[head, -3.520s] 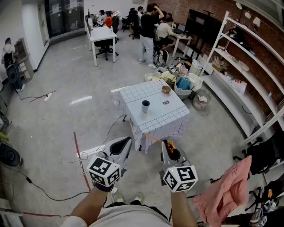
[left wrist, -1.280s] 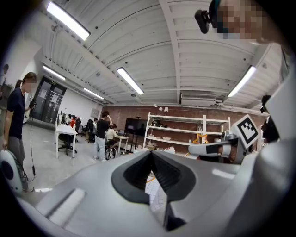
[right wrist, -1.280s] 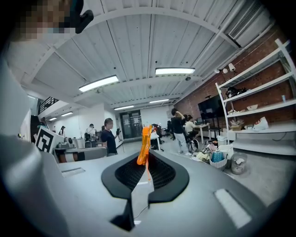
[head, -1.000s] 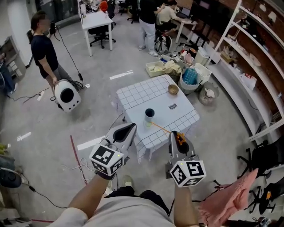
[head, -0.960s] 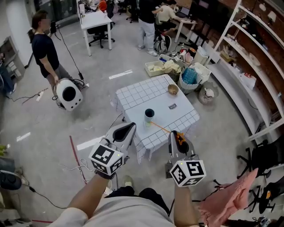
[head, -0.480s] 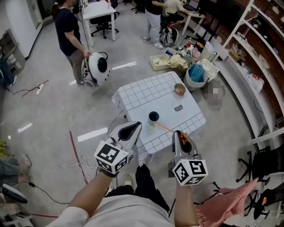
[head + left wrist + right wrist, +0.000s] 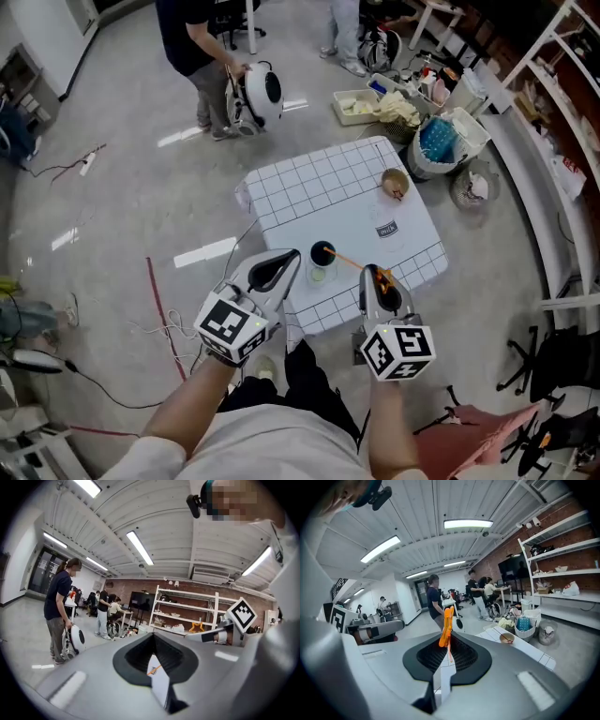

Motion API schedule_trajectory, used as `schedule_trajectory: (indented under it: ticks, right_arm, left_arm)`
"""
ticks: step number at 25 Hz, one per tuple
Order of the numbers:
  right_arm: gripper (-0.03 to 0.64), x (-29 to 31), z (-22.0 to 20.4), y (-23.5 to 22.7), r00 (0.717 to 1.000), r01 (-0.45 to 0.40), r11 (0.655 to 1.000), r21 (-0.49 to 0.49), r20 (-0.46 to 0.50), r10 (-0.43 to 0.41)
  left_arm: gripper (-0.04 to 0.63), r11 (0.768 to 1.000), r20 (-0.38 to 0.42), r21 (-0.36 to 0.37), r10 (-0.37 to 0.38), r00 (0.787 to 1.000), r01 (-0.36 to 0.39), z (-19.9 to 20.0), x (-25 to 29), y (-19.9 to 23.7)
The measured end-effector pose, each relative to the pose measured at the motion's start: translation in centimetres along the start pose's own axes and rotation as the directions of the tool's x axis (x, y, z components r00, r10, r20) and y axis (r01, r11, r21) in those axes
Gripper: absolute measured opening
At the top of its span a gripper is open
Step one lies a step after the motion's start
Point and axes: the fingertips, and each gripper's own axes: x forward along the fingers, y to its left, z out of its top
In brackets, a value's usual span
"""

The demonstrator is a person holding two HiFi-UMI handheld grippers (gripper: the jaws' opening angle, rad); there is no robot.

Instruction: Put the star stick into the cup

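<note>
Since the earlier frames the checked table (image 7: pixel 309 187) and the dark cup (image 7: pixel 322 255) on it have drawn closer, so the cup now lies just ahead of both sets of fingertips and between them. The right gripper (image 7: pixel 371 271) is almost closed, pinching the orange star stick (image 7: pixel 447 623). The star stands just above the fingertips, and the thin shaft slants toward the cup's rim. The left gripper (image 7: pixel 289 260) has its jaws together and holds nothing.
</note>
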Motion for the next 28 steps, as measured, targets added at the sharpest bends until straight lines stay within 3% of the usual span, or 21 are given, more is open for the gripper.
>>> schedule_trajectory:
  ticks: [12, 22, 28]
  right_arm:
    - [0.031, 9.1, -8.8, -5.7, 0.979, -0.045, 0.999, 0.014, -0.199, 0.047]
    - [0.031, 13.2, -14.9, -6.7, 0.951, -0.06, 0.998, 0.028, -0.301, 0.066]
    - [0.031, 14.7, -16.9, -6.9, 0.94, -0.071, 0.997, 0.029, -0.333, 0.077]
  left_arm:
    - [0.006, 0.999, -0.088, -0.043, 0.021, 0.996, -0.025, -7.6, 7.3, 3.2]
    - [0.006, 0.994, -0.202, -0.073, 0.067, 0.977, -0.083, -13.4, 9.6, 6.1]
    - [0.006, 0.991, -0.173, -0.122, 0.042, 0.984, -0.064, -15.0, 10.8, 6.3]
